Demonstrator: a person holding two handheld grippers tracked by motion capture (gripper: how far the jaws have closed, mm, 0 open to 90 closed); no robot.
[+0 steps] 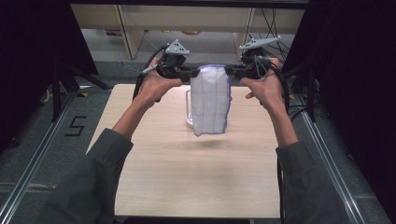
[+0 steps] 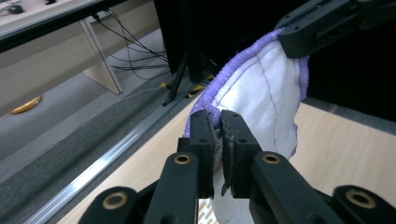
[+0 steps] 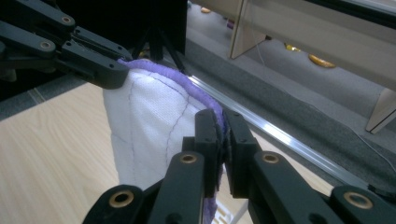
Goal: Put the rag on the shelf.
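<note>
Light wood table [image 1: 163, 186]; clear mug [image 1: 188, 109] stands on it.

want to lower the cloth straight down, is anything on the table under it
Yes. A clear mug stands on the table right behind and below the hanging white cloth, which the left gripper and right gripper hold by its top corners.

White quilted cloth [image 1: 211, 100] with purple edging and thin purple grid stitching, folded double, hanging straight down in the air above the middle of the table, top corners pinched at either side, lower edge free and slightly crooked.
</note>
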